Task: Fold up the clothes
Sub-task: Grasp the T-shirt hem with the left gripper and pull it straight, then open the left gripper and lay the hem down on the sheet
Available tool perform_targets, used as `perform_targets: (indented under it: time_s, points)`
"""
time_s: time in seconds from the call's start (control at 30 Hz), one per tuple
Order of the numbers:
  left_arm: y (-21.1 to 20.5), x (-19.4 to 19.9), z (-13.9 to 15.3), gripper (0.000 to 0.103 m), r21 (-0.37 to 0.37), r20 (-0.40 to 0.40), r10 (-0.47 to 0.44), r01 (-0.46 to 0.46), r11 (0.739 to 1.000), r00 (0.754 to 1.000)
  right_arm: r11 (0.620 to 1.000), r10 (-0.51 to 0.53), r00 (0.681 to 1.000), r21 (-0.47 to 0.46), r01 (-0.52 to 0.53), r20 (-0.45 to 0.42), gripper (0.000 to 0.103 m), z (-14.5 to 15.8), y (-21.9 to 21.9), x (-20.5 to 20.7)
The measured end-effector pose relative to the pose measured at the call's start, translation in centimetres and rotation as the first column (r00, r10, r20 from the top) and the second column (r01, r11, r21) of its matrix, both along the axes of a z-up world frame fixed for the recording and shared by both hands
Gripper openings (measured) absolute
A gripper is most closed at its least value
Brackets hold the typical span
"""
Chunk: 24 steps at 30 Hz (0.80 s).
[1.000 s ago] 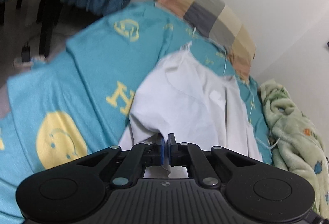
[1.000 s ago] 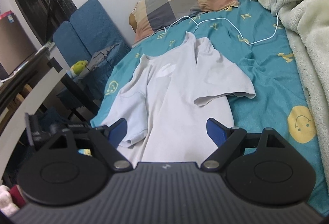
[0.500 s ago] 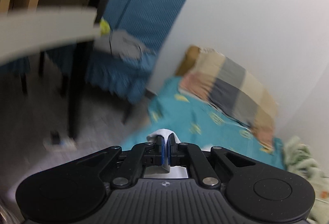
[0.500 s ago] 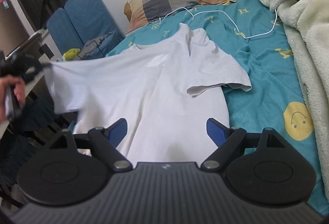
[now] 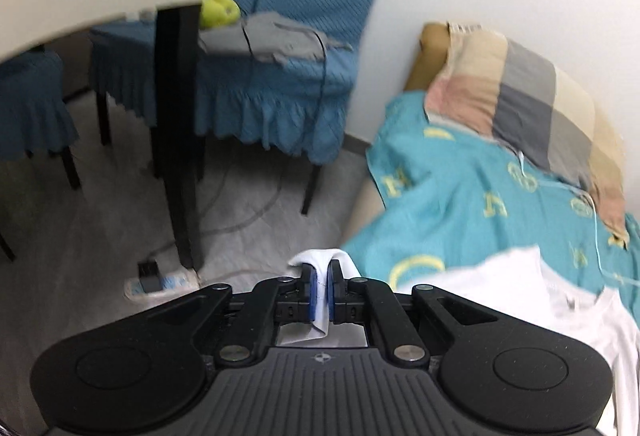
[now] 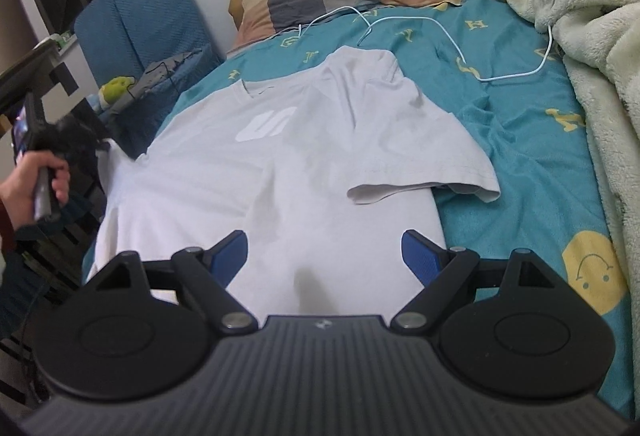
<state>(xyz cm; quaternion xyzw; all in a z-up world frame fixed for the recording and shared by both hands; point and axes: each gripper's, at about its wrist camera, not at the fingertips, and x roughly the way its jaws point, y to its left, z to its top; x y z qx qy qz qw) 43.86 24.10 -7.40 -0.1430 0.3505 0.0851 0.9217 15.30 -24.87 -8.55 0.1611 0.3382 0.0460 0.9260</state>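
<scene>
While the right gripper (image 6: 324,256) hovered, jaws apart, over its hem, the white T-shirt (image 6: 280,164) lay spread face-up on the bed (image 6: 520,140), unfolded; left gripper (image 5: 319,294) jaws clamped its left sleeve, drawn outward. Folding barely begun, by appearance.

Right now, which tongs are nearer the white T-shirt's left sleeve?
Left. The left tongs are shut on that sleeve of the white cotton T-shirt; the right tongs hover open over its hem.
</scene>
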Motion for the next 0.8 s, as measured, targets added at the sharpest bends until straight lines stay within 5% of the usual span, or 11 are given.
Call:
perform_targets:
  time_s: [0.13, 0.2, 0.27, 0.67, 0.8]
  points:
    - [-0.9, -1.4, -0.4, 0.028, 0.011, 0.006, -0.038, 0.038, 0.999, 0.999, 1.0, 0.007, 1.0, 0.004, -0.007, 0.013, 0.086, 0.3, 0.0, 0.0]
    - [-1.4, -3.0, -0.5, 0.058, 0.006, 0.027, -0.022, 0.022, 1.0, 0.999, 1.0, 0.011, 0.999, -0.01, -0.011, 0.033, 0.086, 0.9, 0.1, -0.4]
    - [-1.7, -4.4, -0.3, 0.069, 0.018, 0.046, 0.0, -0.001, 1.0, 0.999, 1.0, 0.014, 0.998, -0.028, -0.012, 0.065, 0.086, 1.7, 0.4, -0.8]
    - [-7.8, -19.4, 5.4, 0.074, 0.088, 0.098, -0.212, 0.204, 0.975, 0.972, 0.999, 0.008, 0.978, -0.045, 0.001, 0.208, 0.086, 5.9, -0.1, -4.1]
    - [-11.2, -24.1, 6.7, 0.079, 0.026, 0.128, -0.274, 0.273, 0.962, 0.953, 0.995, 0.029, 0.972, -0.098, -0.006, 0.233, 0.086, 6.4, 0.3, -5.2]
